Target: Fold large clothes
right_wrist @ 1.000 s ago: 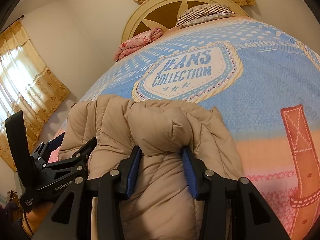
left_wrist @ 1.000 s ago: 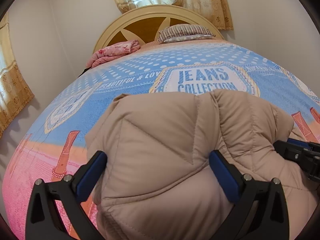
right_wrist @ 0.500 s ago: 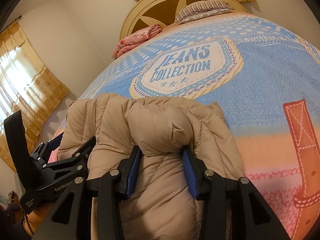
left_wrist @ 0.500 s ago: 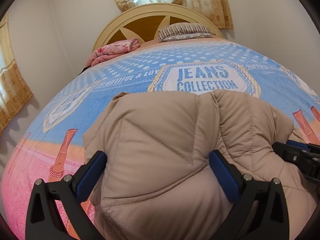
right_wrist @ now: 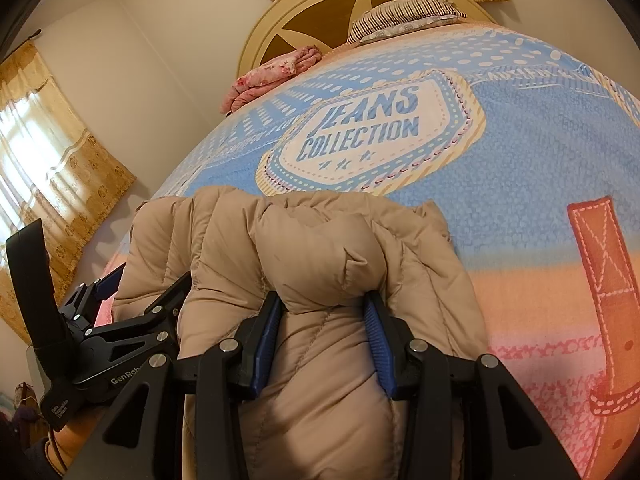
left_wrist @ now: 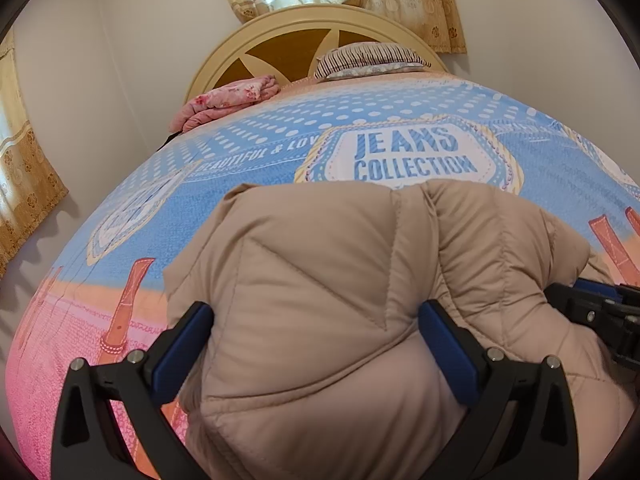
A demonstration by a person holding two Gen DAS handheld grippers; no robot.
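A beige quilted puffer jacket [left_wrist: 320, 280] lies bunched on the bed near its foot; it also shows in the right wrist view [right_wrist: 320, 248]. My left gripper [left_wrist: 316, 320] has its jaws spread wide around a thick fold of the jacket, blue pads against the fabric on both sides. My right gripper [right_wrist: 323, 312] is shut on a puffy fold of the jacket, which bulges above the pads. The right gripper shows at the right edge of the left wrist view [left_wrist: 600, 312]; the left gripper shows at the left in the right wrist view [right_wrist: 132, 304].
The bedspread [left_wrist: 400, 120] is blue and pink with a "JEANS COLLECTION" print. A folded pink blanket [left_wrist: 228, 100] and a striped pillow [left_wrist: 368, 58] lie by the round wooden headboard [left_wrist: 288, 36]. Curtains hang at the back and at the left wall [right_wrist: 52, 160].
Both grippers have kept their hold on the jacket. The views have shifted slightly; the bundle sits a little further up the bed.
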